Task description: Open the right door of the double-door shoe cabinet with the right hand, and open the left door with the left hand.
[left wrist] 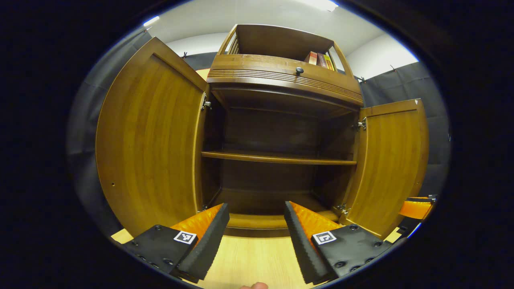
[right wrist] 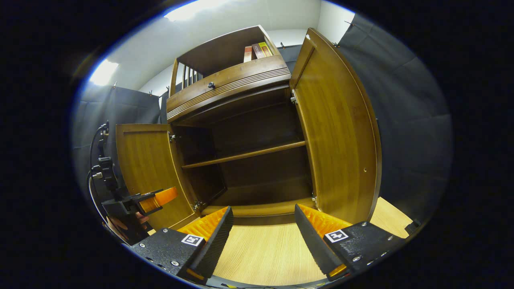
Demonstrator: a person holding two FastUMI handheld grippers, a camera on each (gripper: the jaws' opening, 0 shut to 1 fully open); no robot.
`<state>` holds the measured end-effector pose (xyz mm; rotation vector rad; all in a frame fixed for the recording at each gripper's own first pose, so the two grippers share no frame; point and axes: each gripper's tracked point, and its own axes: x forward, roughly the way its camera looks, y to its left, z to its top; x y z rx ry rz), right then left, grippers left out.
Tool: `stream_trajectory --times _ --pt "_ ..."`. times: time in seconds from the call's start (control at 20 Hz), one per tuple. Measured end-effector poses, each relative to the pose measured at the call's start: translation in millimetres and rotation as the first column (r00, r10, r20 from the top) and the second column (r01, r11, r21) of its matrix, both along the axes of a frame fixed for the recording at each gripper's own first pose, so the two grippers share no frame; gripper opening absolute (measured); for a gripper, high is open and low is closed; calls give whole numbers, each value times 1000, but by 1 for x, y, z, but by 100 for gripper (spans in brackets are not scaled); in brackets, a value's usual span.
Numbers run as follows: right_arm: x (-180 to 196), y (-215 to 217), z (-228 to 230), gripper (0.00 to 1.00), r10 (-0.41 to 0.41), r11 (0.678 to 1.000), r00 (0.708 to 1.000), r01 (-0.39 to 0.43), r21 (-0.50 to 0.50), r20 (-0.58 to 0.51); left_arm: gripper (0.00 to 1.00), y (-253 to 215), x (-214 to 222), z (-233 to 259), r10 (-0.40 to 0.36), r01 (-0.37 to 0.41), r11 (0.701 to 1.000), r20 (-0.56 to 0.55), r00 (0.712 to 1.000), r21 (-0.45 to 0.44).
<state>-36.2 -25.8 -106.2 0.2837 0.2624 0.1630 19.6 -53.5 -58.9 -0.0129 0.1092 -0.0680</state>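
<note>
Shoe cabinet (left wrist: 281,160): both doors swung wide. Left door (left wrist: 148,140) fills the left of your left gripper view; right door (right wrist: 337,136) stands upper right in your right gripper view. Left gripper (left wrist: 257,237) and right gripper (right wrist: 263,237): fingers apart, empty, nothing left to pull.

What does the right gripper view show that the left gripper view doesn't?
Right gripper view: a cabled stand beside the left door, and a hand holding the left tool. Left gripper view: a fingertip at the bottom edge. Both: the shoe cabinet, left and right door open, its shelf, drawer knob and books on top.
</note>
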Motion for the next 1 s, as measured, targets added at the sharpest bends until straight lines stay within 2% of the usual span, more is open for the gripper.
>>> stream_trajectory --times 0.25,0.35,0.4,0.6,0.65,0.75,1.0 --pt "2 10 -6 94 22 1000 1000 -22 -7 -18 91 7 -1 11 42 -43 999 41 998 23" --pt "2 10 -6 94 24 1000 1000 -24 -10 -20 93 0 -1 21 11 -12 1000 85 996 13" --pt "2 10 -5 100 22 1000 1000 -22 -11 -19 94 -2 -2 25 2 -4 1000 105 994 17" --pt "3 7 -4 100 10 1000 1000 -10 -5 -15 95 -8 -5 36 -14 3 997 155 988 74" --pt "2 6 -4 100 8 1000 1000 -9 -4 -15 98 -7 -5 39 -9 -4 997 165 986 79" --pt "2 5 -2 100 5 1000 1000 -5 -6 -9 95 -10 -5 40 -11 -3 997 172 985 81" --pt "0 1 1 100 -4 1000 1000 4 -2 0 95 -2 -6 40 13 -24 997 164 986 71"
